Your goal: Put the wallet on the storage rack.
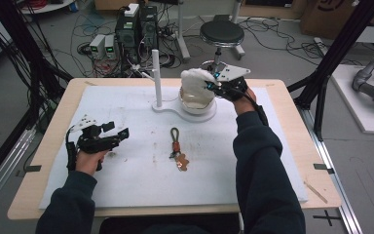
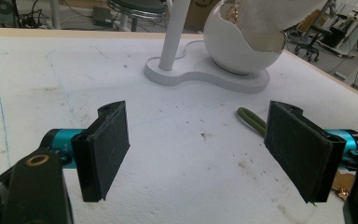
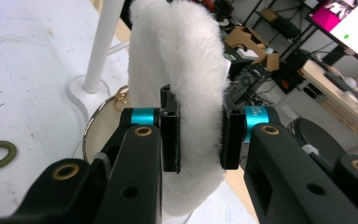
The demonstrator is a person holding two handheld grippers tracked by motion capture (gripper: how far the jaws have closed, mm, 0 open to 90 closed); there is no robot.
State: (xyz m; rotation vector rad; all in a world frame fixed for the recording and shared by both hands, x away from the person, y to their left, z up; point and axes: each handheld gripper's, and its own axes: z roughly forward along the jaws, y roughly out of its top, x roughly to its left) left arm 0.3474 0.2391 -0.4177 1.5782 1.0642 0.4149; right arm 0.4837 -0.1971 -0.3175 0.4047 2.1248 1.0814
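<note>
One fluffy white fur pad (image 3: 179, 93) sits clamped in the right tool (image 3: 199, 140) above one white egg-shaped bowl (image 1: 197, 100), its lower end hidden. Left tool (image 2: 205, 154) gapes wide, empty, near one green-looped keychain (image 1: 177, 148).

A light wooden table (image 1: 292, 126) topped with a stained white mat (image 1: 126, 180) stands on a grey floor (image 1: 282, 44) strewn with black cables (image 1: 85, 29) — beyond it, a round black stool (image 1: 221, 33), computer towers (image 1: 137, 27) and cardboard boxes (image 1: 321, 17).
</note>
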